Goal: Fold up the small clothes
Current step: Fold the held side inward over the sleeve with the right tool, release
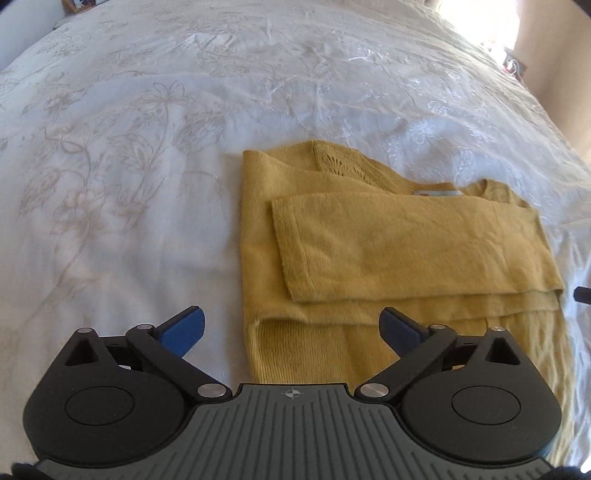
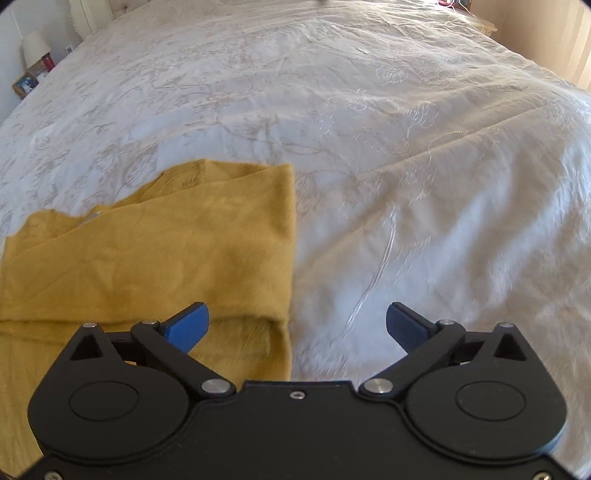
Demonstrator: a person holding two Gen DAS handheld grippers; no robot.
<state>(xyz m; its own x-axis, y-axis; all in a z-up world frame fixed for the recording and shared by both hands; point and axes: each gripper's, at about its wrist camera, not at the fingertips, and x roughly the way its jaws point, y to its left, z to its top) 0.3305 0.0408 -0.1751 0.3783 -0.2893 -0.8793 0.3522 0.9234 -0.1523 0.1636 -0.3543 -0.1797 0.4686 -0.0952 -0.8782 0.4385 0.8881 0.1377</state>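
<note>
A mustard-yellow knit sweater lies flat on the white bed, with a sleeve folded across its body. My left gripper is open and empty, hovering over the sweater's near left corner. In the right wrist view the sweater fills the lower left, with its right edge running down the middle. My right gripper is open and empty, above the sweater's near right edge, its left finger over the fabric.
The white embroidered bedspread stretches all around the sweater. A bedside table with a lamp and small items stands at the far left of the right wrist view. A bright window lies beyond the bed.
</note>
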